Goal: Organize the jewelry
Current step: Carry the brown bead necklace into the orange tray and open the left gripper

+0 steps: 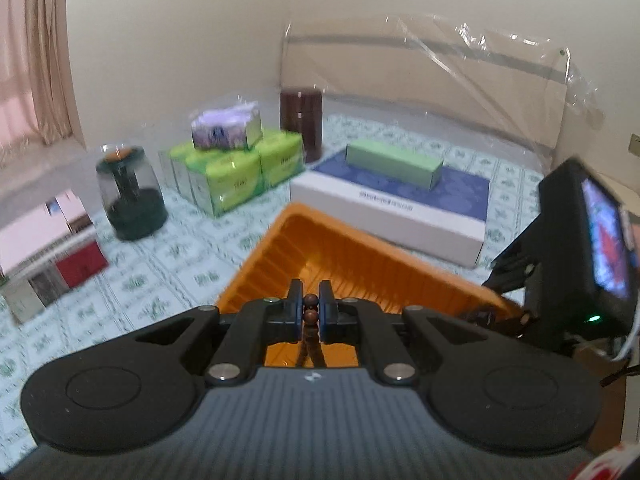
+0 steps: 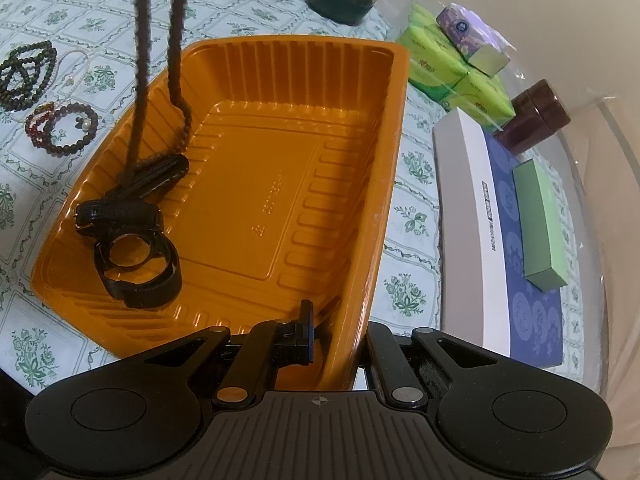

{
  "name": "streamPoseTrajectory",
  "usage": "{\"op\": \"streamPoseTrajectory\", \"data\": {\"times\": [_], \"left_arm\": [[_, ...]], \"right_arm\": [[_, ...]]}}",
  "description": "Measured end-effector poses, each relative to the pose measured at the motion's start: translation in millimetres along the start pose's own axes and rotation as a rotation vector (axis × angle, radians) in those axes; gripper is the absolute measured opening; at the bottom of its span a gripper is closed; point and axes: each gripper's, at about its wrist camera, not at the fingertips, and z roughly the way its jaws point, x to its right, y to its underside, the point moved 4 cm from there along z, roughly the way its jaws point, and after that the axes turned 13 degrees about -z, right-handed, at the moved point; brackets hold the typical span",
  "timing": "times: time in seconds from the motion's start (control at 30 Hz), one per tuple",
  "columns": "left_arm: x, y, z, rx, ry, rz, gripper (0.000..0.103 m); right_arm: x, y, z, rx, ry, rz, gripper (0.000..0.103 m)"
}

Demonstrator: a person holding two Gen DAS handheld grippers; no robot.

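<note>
Brown bead strand (image 1: 311,312) clamped in left gripper (image 1: 311,308), lowering into orange tray (image 2: 384,184). Right gripper (image 2: 336,344) pinches tray rim, prob. Next we release w/ beads inside.

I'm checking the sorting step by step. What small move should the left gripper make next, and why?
Probably open the left gripper to drop the brown bead string: its lower end already lies in the orange tray beside the black watch, while the right gripper clamps the tray's wall.
</note>
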Motion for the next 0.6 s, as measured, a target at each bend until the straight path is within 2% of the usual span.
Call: {"op": "streamPoseTrajectory", "data": {"times": [0.37,0.47,0.6], "left_arm": [[4.9,4.6,17.9,-0.036,-0.003,0.007,0.007],[-0.9,5.3,13.9,-0.021,-0.018,-0.008,0.014],[-15.1,7.7,2.2,-0.002,-0.046,-0.034,0.014]], "right_arm": [[0.8,0.0,0.6,0.000,-0.001,0.001,0.006],[0.8,0.0,0.6,0.001,-0.001,0.001,0.006],[0.3,-0.1,1.1,-0.001,0.001,0.003,0.006]]}}
